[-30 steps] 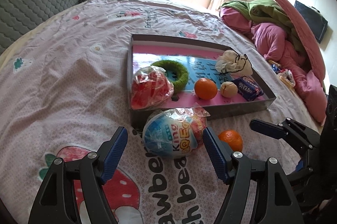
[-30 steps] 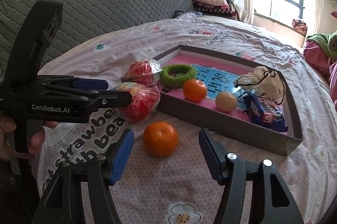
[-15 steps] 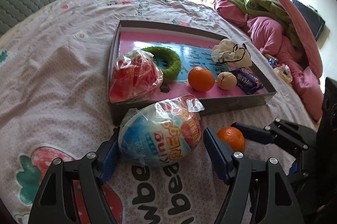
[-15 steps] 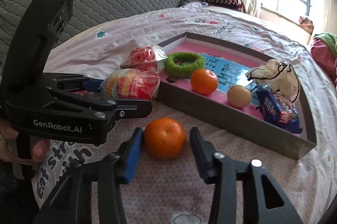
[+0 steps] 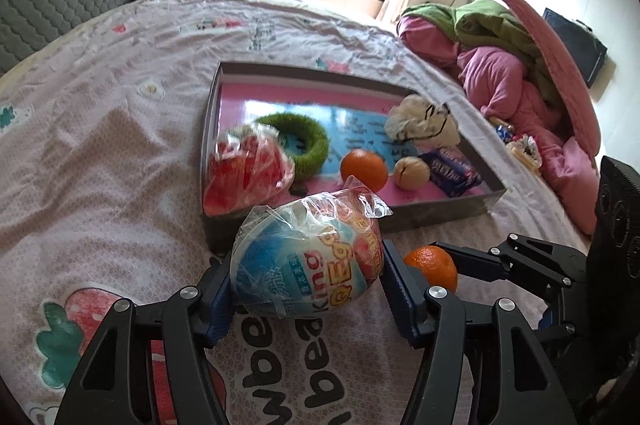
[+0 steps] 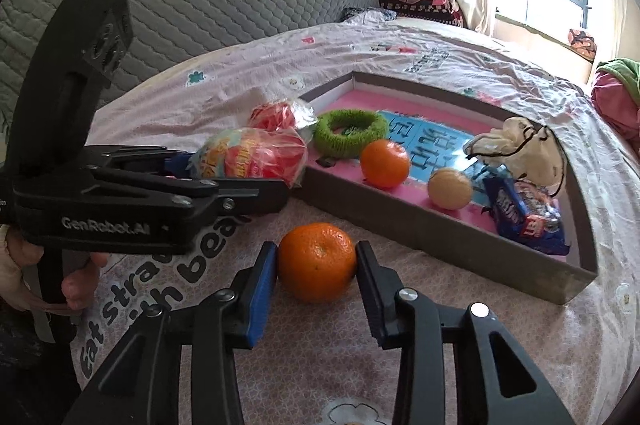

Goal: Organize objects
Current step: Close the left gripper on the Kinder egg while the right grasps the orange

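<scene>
A plastic-wrapped toy egg, blue and red, lies on the bedspread just in front of the grey tray. My left gripper has its jaws closing on the egg, and both pads touch its sides. To its right a loose orange sits on the spread, with my right gripper closing on it and its pads against the peel. Inside the tray lie a red wrapped packet, a green ring, a second orange, a pale ball, a blue snack packet and a cream pouch.
Both grippers work on a bed with a pink printed spread. A grey quilted headboard rises behind it. Crumpled pink and green bedding is piled on the right. A hand holds the left gripper's handle.
The left gripper came forward around the toy egg and its jaws narrowed onto it. The right gripper's jaws narrowed from well apart until they met the loose orange.
</scene>
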`<state>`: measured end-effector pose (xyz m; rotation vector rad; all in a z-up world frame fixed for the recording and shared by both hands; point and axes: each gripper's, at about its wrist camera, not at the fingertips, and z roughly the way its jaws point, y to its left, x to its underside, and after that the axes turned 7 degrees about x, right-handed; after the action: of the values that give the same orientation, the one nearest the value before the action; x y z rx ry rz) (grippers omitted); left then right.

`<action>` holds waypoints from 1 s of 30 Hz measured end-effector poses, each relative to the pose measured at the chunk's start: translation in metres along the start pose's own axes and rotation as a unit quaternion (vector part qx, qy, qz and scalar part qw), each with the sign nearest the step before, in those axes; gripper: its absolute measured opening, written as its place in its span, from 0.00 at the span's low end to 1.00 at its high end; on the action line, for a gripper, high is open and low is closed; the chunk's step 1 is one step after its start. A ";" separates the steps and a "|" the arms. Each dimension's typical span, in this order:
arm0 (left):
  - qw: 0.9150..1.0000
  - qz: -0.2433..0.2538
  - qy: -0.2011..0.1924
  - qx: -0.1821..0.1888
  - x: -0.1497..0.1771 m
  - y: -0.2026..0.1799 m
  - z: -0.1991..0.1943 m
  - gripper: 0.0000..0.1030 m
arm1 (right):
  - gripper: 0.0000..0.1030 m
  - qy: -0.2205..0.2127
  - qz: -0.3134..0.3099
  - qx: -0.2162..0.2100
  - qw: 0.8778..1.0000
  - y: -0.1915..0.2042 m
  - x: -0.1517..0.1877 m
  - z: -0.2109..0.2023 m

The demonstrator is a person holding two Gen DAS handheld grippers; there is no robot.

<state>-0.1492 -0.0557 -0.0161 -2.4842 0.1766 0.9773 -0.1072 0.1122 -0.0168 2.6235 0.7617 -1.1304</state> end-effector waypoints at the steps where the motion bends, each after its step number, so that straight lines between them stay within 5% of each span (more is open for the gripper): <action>1: 1.000 0.001 -0.004 0.001 -0.002 -0.001 -0.003 0.64 | 0.39 -0.003 0.000 0.003 1.000 -0.001 -0.001 -0.001; 18: 0.996 0.045 -0.071 -0.024 -0.022 -0.035 -0.035 0.64 | 0.39 -0.085 0.017 0.069 0.994 -0.031 -0.024 -0.044; 30: 0.994 0.051 -0.085 -0.034 -0.041 -0.051 -0.031 0.64 | 0.39 -0.117 0.036 0.084 0.989 -0.050 -0.040 -0.058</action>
<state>-0.1459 -0.0272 0.0500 -2.4577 0.2184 1.2520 -0.1201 0.1601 0.0544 2.5604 0.5414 -1.5080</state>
